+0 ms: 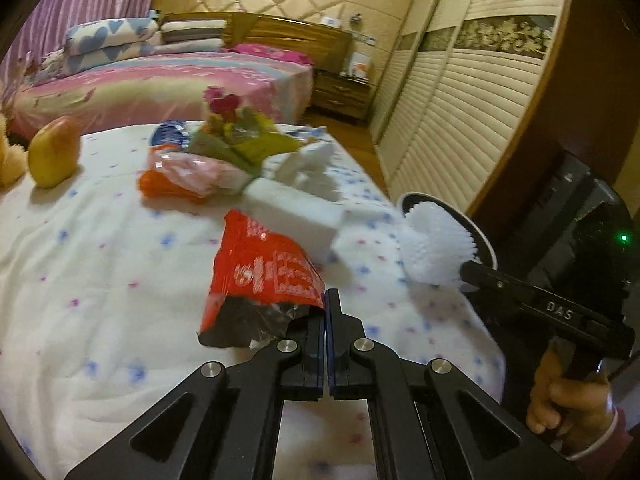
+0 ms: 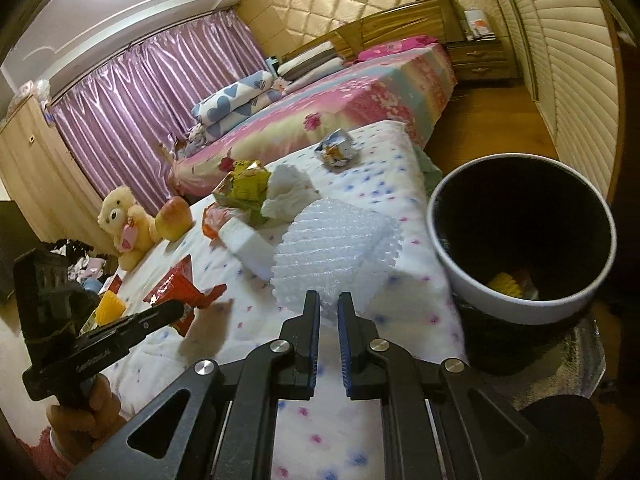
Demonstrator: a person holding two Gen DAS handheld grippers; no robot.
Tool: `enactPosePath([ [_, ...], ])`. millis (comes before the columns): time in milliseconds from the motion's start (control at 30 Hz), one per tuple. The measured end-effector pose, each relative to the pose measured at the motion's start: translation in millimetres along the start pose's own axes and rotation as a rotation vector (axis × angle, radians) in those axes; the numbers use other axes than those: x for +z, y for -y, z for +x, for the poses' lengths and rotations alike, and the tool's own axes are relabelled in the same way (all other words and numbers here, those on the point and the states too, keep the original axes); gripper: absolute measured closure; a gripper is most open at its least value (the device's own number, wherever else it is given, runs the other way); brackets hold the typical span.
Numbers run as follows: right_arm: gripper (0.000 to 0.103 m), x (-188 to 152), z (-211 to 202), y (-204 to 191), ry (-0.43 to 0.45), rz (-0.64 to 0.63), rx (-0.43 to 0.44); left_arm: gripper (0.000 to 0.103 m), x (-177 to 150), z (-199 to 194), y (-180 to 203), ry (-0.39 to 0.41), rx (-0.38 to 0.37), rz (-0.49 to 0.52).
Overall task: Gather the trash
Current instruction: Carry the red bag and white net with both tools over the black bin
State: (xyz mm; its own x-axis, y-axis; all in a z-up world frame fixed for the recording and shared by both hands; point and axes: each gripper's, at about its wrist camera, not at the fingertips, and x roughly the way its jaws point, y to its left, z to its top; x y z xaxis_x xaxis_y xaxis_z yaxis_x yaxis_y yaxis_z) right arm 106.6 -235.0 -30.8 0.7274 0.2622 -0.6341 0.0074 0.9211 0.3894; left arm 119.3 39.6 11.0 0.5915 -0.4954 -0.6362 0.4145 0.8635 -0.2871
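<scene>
over the flowered bedspread (image 1: 100, 280) our left gripper (image 1: 325, 308) is pinched fully closed on the red wrapper (image 1: 260, 264), while our right gripper (image 2: 329, 308) nips the white foam net (image 2: 332, 240) beside the bin (image 2: 520, 308), both lifted for dropping in

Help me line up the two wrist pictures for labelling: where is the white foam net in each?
Left wrist: white foam net at right of centre, held by the right gripper.
Right wrist: lower centre, between the right gripper's fingers.
Shared landmark: the apple on the bedspread.
</scene>
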Motion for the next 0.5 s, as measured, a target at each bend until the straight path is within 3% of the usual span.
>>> enactPosePath([
  [500,0.095,7,-33,51,0.058,0.067,-0.076,0.103,17,44,63,-0.043,-0.123,0.134],
])
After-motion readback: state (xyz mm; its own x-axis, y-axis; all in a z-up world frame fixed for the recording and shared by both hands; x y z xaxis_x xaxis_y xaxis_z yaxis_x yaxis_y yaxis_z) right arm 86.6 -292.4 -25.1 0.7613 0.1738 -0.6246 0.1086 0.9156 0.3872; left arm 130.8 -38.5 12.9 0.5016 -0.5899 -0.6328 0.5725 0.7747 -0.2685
